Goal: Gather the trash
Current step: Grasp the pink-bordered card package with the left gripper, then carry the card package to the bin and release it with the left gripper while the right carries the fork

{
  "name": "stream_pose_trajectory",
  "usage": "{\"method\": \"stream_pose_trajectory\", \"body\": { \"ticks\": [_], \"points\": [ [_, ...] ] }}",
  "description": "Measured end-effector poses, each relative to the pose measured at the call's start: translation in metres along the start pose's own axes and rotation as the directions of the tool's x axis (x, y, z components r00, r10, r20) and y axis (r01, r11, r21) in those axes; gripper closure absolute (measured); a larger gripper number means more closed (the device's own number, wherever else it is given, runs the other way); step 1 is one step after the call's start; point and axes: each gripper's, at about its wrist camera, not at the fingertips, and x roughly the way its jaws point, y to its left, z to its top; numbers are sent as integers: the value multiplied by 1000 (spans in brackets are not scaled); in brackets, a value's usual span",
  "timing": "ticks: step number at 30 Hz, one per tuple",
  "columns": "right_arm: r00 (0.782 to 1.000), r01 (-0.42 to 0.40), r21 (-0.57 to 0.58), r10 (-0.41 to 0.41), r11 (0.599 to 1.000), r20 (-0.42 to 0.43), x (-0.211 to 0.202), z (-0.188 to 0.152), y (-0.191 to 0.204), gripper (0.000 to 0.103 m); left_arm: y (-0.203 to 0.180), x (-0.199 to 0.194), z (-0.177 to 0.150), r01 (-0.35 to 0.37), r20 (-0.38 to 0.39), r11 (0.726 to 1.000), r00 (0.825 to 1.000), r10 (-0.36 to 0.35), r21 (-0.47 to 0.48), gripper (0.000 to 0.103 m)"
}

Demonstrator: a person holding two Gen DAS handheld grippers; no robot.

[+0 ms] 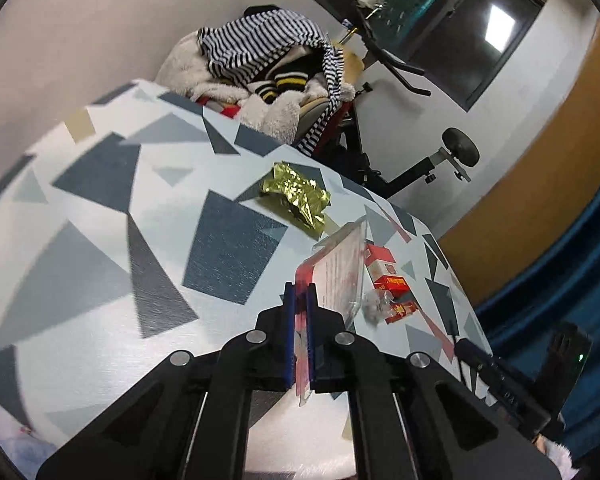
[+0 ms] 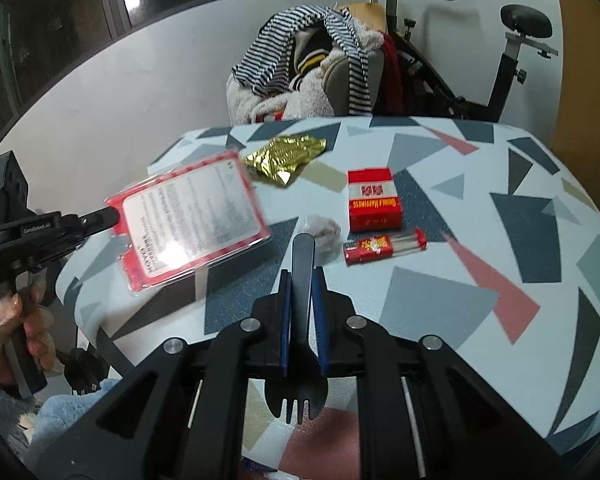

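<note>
My left gripper is shut on the corner of a clear plastic package with a red card inside, held above the patterned table. In the right wrist view, that left gripper holds the package over the table's left edge. My right gripper is shut on a black plastic fork, tines toward the camera. On the table lie a gold foil wrapper, a red cigarette box, a small red tube and a crumpled clear wrapper.
Behind the table stands a chair piled with striped clothes. An exercise bike is at the wall to its right. A hand grips the left tool's handle beside the table's left edge.
</note>
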Motion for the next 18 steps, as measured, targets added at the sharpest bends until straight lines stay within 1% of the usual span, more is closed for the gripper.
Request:
{"method": "stream_pose_trajectory", "body": {
  "ticks": [2, 6, 12, 18],
  "points": [
    [1000, -5, 1, 5, 1000, 7, -7, 1, 1, 89, -5, -14, 2, -7, 10, 999, 1000, 7, 31, 98],
    [1000, -13, -10, 13, 1000, 23, -25, -1, 5, 89, -15, -36, -6, -20, 14, 996, 1000, 19, 89, 98],
    [999, -23, -6, 24, 1000, 43, -48, -8, 8, 89, -36, -67, -27, -27, 16, 982, 1000, 24, 187, 98],
    [998, -31, -15, 32, 999, 55, -71, -22, 13, 89, -50, -98, -54, -8, 11, 971, 1000, 5, 238, 98]
  ]
}}
